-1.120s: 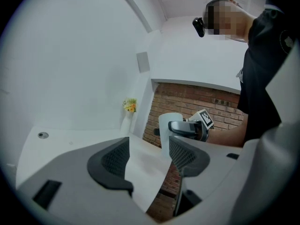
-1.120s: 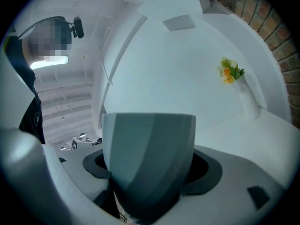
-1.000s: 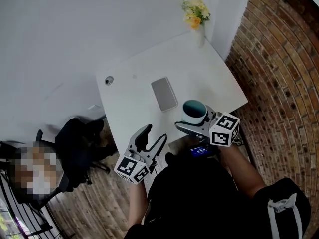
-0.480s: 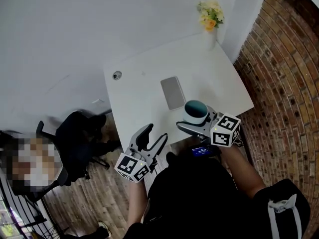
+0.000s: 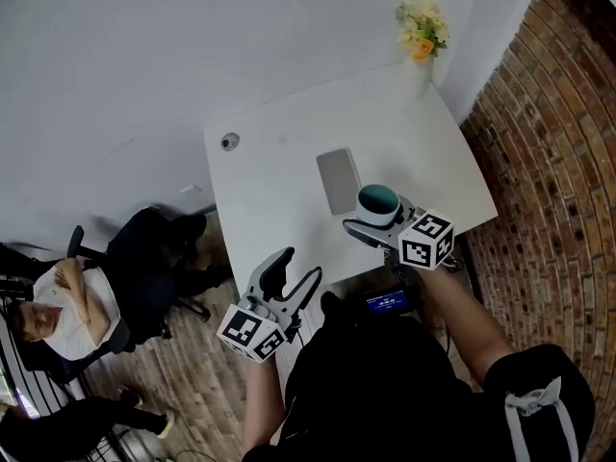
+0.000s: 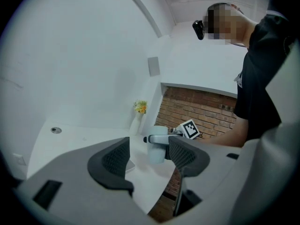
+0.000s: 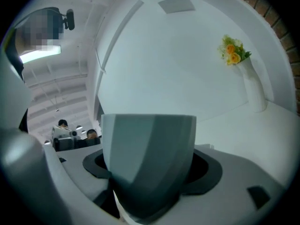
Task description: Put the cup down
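Head view: teal-lined, pale faceted cup (image 5: 377, 203) is upright over the white table (image 5: 279, 176), near its front edge, just beside a flat grey slab (image 5: 338, 181). Right gripper (image 5: 377, 216) has its jaws closed on the cup's sides. Left gripper (image 5: 295, 275) is off the table edge, jaws wide, nothing between them. Compared with a second ago, cup and right gripper sit closer to the slab; left gripper is much as it was.

Left gripper view: pads (image 6: 115, 157) spread apart, empty. Cup (image 6: 157, 149) seen beyond, low over the table; can't tell if its base touches.

Right gripper view: cup (image 7: 147, 158) fills the gap between the jaws, gripped low on the wall. White vase of yellow flowers (image 7: 236, 53) stands well apart at the back.

Judgement: rigid, smooth, probably light and breakable. Hold mid-wall on opposite facets; release only once seated flat.
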A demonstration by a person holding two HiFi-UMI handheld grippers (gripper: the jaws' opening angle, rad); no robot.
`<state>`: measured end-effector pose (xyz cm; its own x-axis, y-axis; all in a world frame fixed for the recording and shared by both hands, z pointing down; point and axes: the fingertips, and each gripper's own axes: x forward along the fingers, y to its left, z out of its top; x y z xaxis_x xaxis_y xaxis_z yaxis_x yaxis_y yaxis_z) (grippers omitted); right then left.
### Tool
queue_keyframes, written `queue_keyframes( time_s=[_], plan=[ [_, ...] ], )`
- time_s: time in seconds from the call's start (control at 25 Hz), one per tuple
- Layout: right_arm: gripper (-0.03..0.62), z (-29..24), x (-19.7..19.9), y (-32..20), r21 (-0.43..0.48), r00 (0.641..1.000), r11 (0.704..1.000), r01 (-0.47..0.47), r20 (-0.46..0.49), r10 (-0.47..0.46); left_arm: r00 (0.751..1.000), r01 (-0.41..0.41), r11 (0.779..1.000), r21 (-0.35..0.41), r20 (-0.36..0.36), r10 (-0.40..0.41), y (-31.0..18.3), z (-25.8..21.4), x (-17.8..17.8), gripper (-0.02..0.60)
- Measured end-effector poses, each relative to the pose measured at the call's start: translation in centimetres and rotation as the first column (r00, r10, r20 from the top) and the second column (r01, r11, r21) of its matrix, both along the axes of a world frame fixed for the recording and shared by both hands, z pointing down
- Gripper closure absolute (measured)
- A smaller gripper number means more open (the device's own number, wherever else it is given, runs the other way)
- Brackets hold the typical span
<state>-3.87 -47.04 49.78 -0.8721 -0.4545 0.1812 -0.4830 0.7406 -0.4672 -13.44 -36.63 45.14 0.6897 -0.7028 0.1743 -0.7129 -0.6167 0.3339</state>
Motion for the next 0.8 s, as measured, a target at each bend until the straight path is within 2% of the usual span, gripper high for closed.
queue_keyframes(
  time_s=[0.36,0.6,0.8],
  plan=[
    [0.192,7.5,-3.5,-7.6,-0.02,0.993,0.999,-0.026,-0.112,0.023,0.999,0.043,0.998,-0.043,0.023,-0.042,0.2,0.4,-1.0,0.311],
    [0.192,9.3,-6.3,-11.2,0.113,0.977,0.993,-0.022,-0.21,0.046,0.997,0.078,0.995,-0.062,0.031,-0.076,0.3,1.1,-2.1,0.312],
    [0.192,10.1,-6.1,-9.8,0.24,0.95,0.971,0.017,-0.307,0.059,0.994,0.107,0.992,-0.069,0.036,-0.104,0.4,0.9,-3.2,0.312]
  ],
)
